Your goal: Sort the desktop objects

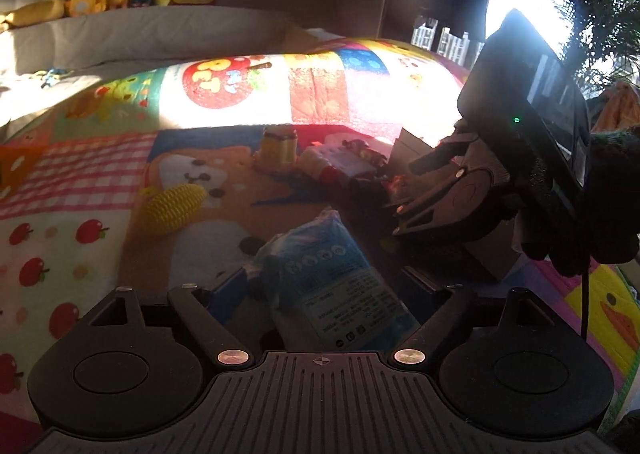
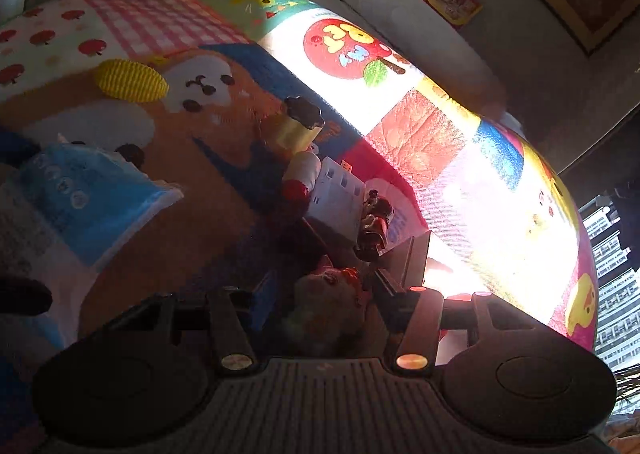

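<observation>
The left claw [image 1: 320,294] stands parted around the blue packet [image 1: 340,286] on the play mat [image 1: 80,181], not pressing it. The right claw [image 2: 320,294] seems clenched on a small reddish toy [image 2: 328,294]. Centre the packet before closing.

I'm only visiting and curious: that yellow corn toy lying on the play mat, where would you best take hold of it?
Grip the yellow corn toy across its thick middle, coming from above. It lies flat on the play mat with bare mat around it, so the fingers can probably straddle its short width, and its ribbed surface may help the hold.
</observation>
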